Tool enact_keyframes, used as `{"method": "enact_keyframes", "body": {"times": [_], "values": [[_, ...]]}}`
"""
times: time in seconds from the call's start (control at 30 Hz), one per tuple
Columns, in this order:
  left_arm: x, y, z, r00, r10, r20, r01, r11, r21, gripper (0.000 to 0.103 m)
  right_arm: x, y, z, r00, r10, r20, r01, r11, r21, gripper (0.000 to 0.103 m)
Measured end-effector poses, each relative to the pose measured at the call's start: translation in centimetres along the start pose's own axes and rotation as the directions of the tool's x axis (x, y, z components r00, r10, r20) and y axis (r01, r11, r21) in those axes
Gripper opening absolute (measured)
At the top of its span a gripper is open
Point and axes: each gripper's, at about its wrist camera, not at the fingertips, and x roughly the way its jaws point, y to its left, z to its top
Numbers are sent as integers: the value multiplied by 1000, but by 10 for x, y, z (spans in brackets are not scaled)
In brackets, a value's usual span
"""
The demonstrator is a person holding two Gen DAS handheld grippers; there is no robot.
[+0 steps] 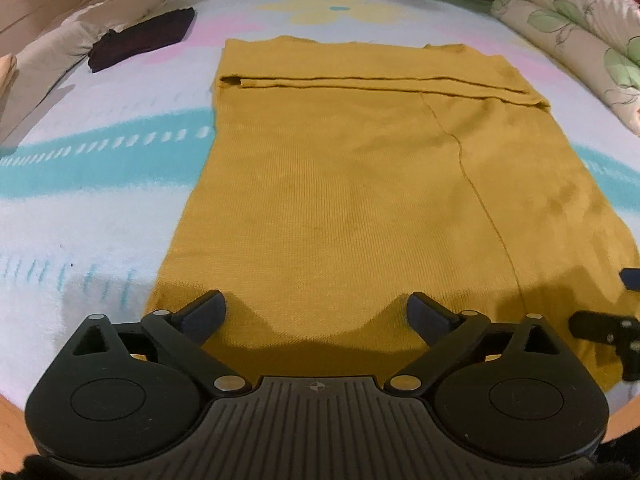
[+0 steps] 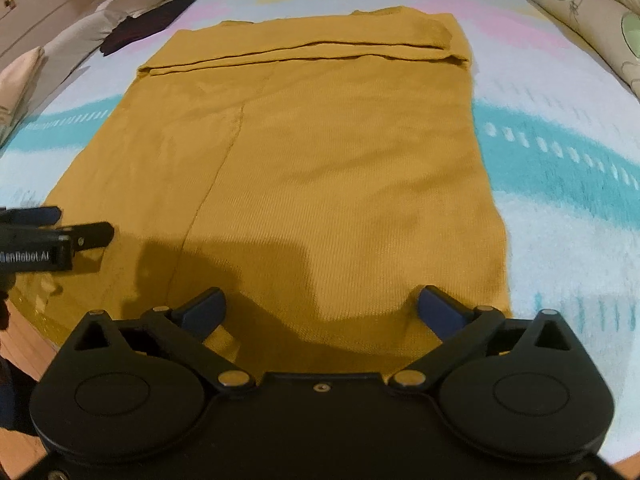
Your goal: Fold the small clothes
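A mustard-yellow knit garment [image 1: 352, 184] lies flat on the bed, its sides folded in to a long rectangle, with a folded band across its far end. It also shows in the right wrist view [image 2: 320, 160]. My left gripper [image 1: 318, 304] is open and empty above the garment's near left edge. My right gripper [image 2: 322, 304] is open and empty above the near right edge. The right gripper shows at the right edge of the left wrist view [image 1: 612, 328]. The left gripper shows at the left edge of the right wrist view [image 2: 52, 236].
The bed sheet [image 1: 100, 184] is white with teal, pink and yellow patterns. A folded dark garment [image 1: 140, 40] lies at the far left. A floral pillow or quilt [image 1: 580, 40] lies at the far right. A wooden bed edge [image 2: 24, 344] runs near the front.
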Motion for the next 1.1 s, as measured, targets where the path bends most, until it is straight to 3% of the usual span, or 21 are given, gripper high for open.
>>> {"method": "enact_keyframes", "body": {"times": [0.13,0.2,0.27,0.3,0.37,0.6,0.77,0.87,0.97,1.1], "values": [[1,-4,1,1000,23,-12,-23,1000,0,101,0,1,-6,999,-4,33,4,1000,-24,103],[-3,-3,1,1000,23,-7,-23,1000,8,94,-1,-1,-6,999,9,37,-8,1000,-27,103],[-13,-2,-1,1000,23,22,-23,1000,16,73,-5,-8,-5,998,36,47,-36,999,-4,102],[-17,-1,-1,999,25,31,-25,1000,14,70,-8,-12,-5,997,50,54,-52,998,22,98],[-27,3,-2,998,35,54,-35,999,-11,70,-17,-23,-3,995,69,74,-75,994,82,90],[-52,53,-7,997,26,73,-12,982,-190,70,-54,-72,-6,987,24,158,-66,961,267,90],[-51,80,-15,1000,0,18,5,963,-271,70,-59,-98,-15,990,11,137,-56,942,332,87],[-50,86,-17,1000,8,19,-2,962,-274,70,-57,-113,-22,992,48,113,-89,918,385,80],[-50,91,-18,1000,16,26,-8,958,-287,70,-54,-125,-26,991,84,104,-121,893,432,80],[-40,95,-21,1000,-12,-23,5,952,-305,70,-48,-128,-30,992,95,86,-124,885,449,74]]}}
